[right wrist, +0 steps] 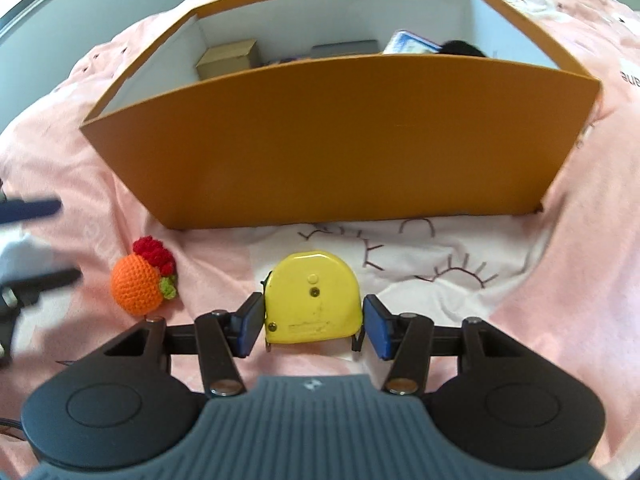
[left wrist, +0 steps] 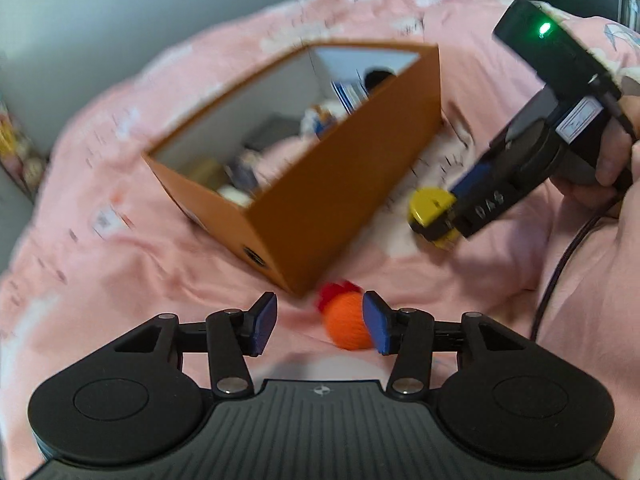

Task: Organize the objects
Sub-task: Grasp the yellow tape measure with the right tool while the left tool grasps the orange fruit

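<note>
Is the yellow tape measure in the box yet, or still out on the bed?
Out. The tape measure lies on the pink bedding in front of the orange box, between the right gripper's fingers.

One orange box (right wrist: 340, 136), one yellow tape measure (right wrist: 314, 298), one crocheted orange toy (right wrist: 136, 288), one small cardboard carton (right wrist: 230, 58) inside the box, two grippers.

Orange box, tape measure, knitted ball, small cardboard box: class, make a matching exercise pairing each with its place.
Things:
1. tape measure
2. knitted ball
3. small cardboard box
4. orange box

Places:
A. inside the orange box
B. on the pink bedsheet, holding other things
C. between the right claw's pads
D. on the sheet, by the box's corner

Pairs: 1-C, 2-D, 3-A, 4-B
</note>
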Motion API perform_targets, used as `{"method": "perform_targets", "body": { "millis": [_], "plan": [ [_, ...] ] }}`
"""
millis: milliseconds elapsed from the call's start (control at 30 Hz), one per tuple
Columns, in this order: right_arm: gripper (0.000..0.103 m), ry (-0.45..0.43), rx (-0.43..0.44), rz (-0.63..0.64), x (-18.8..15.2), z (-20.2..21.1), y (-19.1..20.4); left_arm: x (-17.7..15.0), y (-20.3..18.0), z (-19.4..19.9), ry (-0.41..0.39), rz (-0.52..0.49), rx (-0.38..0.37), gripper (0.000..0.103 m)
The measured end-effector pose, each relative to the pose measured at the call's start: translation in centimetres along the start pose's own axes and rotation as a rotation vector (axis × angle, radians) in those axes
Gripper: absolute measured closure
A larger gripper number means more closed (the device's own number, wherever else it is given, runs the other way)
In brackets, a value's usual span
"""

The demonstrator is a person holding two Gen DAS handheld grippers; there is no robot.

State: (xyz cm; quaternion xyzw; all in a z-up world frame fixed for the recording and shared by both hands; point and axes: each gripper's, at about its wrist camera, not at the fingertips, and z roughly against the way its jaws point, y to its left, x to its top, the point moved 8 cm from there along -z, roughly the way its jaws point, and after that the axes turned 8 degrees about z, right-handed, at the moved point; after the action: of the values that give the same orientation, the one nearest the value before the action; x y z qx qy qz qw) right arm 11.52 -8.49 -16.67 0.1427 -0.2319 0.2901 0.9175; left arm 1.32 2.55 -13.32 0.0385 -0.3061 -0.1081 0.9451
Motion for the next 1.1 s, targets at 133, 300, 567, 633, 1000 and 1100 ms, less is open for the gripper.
{"method": "perform_targets", "body": {
  "millis": [133,300,567,633,1000,1100],
  "plan": [
    [0.047,-0.009,0.01,-0.021,-0.4,0.4,-0.5,-0.5,-0.6,-1.8,0.069,0.04,-0.029,0.045],
    [0.048,-0.025,0.016,-0.018,0.4,0.4,-0.3,-1.4,-0.5,-4.1,0.156,0.076,-0.035,0.045],
    [0.057,-0.006,0.038,-0.013,0.2,-0.1,-0.3,-1.4,0.2,-6.1,0.193,0.125,-0.036,0.046],
    [0.056,0.006,0.041,-0.005,-0.1,-0.1,-0.2,-1.3,0.3,-6.4,0.201,0.144,-0.039,0.046],
    [0.046,0.078,0.039,0.021,-1.2,-0.9,-0.2,-0.6,0.4,-5.1,0.154,0.207,-0.059,0.056],
    [0.046,0.096,0.039,0.03,-1.4,-1.1,-0.1,-0.1,0.5,-3.9,0.13,0.249,-0.072,0.056]
  ]
}}
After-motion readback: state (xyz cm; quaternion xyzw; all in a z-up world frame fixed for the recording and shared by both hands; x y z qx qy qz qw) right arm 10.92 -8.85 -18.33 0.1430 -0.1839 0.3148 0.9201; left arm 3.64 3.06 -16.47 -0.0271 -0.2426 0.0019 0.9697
